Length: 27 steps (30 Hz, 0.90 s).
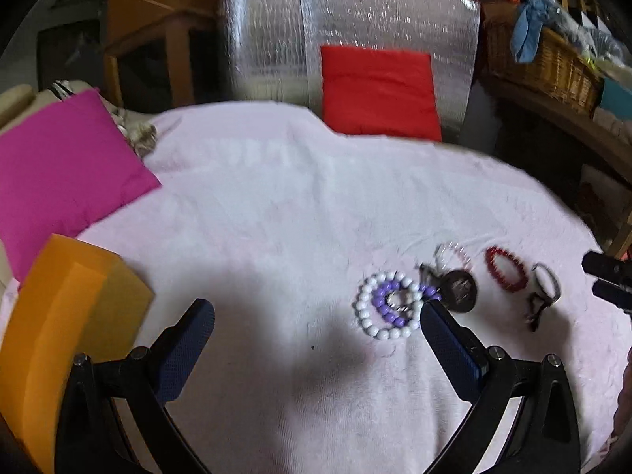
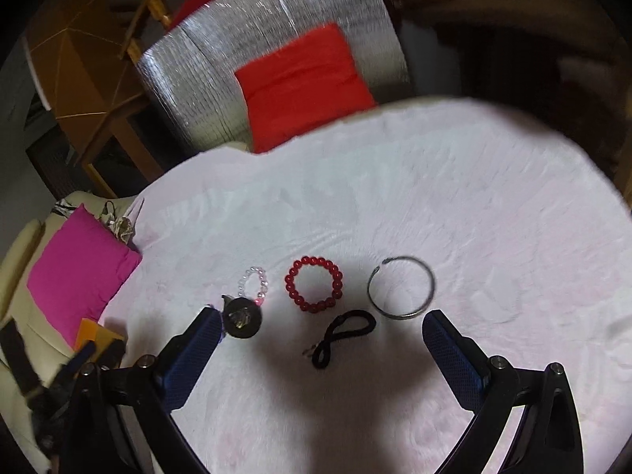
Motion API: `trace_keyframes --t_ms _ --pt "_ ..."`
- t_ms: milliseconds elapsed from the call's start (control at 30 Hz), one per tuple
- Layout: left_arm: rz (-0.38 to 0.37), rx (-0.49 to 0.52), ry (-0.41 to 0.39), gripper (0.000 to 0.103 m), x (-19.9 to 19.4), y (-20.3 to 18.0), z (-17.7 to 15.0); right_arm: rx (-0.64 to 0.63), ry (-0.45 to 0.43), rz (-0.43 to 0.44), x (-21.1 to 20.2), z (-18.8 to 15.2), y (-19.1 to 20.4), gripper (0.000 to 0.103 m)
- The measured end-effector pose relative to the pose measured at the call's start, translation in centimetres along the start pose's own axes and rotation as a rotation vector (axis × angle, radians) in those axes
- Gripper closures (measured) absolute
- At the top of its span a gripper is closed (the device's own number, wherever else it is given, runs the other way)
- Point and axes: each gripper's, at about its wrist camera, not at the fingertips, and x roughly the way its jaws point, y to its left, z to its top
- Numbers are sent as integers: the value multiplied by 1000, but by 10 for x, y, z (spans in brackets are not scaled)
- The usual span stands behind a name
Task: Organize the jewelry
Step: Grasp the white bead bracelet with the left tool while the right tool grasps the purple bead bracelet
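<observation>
Presently both grippers hang over the worktop (image 1: 276,205), which is draped in a pale pink towel, with nothing yet picked up. Left gripper (image 1: 316,312): fingers spread wide and empty; the white bead bracelet (image 1: 365,316) and the purple bead bracelet (image 1: 381,308) nested inside it lie just beside the right-hand finger's tip, so a small sideways shift would probably bring them between the fingers. An orange box (image 1: 75,316) stands beyond the left-hand finger, a plausible destination for the pieces, though that is a judgement only. Right gripper (image 2: 320,320): fingers likewise apart and holding nothing; the black cord loop (image 2: 343,335) lies between the fingertips, the red bead bracelet (image 2: 314,285) just ahead of them, the metal bangle (image 2: 401,288) ahead of the right-hand fingertip, and the dark round pendant (image 2: 241,318) touching or just beside the left-hand fingertip in this view, with the clear bead ring (image 2: 254,282) above it. Pieces are laid out singly in a row, apparently so each can be approached without disturbing its neighbours. Sorting appears not to have begun.
</observation>
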Motion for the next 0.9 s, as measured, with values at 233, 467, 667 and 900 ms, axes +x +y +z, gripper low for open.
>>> trace_keyframes --t_ms 233,467,667,900 --pt "-94 87 52 0 24 -20 -5 7 73 105 33 5 16 26" --pt "-186 142 140 29 52 -38 -11 58 134 142 60 5 18 30" --pt "-216 130 184 56 69 -37 -15 89 159 167 67 3 18 30" --pt "-225 108 175 93 65 -25 -13 78 203 216 77 -7 32 34"
